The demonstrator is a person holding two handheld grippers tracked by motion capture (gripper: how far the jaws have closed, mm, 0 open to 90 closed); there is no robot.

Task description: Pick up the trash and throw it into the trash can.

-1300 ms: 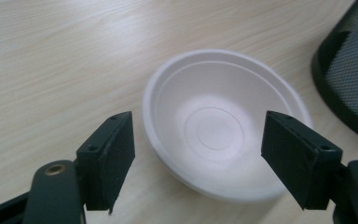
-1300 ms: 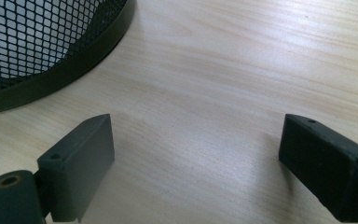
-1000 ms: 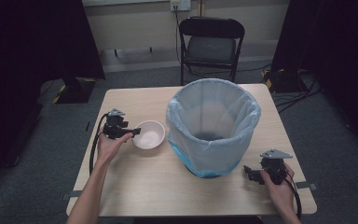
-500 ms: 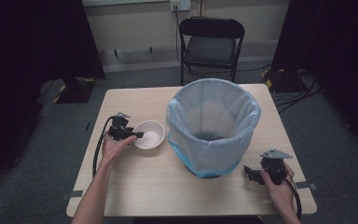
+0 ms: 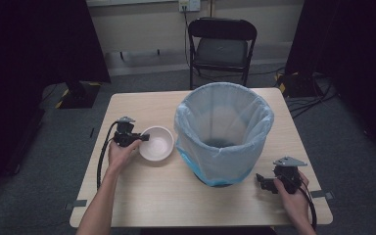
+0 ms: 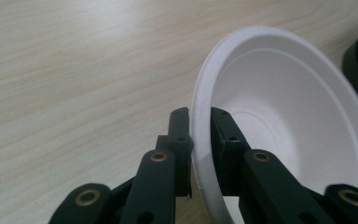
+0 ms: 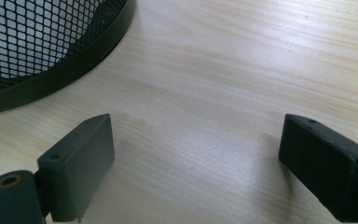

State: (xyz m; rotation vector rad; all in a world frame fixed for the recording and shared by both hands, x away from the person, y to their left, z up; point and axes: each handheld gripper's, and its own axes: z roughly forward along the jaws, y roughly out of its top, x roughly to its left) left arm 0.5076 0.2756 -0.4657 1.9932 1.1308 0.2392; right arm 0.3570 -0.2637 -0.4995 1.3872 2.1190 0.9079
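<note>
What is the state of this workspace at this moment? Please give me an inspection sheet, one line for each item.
Surface: light wooden table, bare around the items.
Job's things: white bowl lying left of the mesh bin; the bin stands upright and is lined with a pale blue bag.
Clutter: nothing seen.
Grippers: left gripper is shut on the bowl's rim, one jaw inside and one outside; right gripper is open, low over bare table beside the bin's base.
Cables: a black cable loops from the left gripper; more cables lie on the floor at the far right.
Surroundings: a folding chair behind the table, dark curtains on both sides.
</note>
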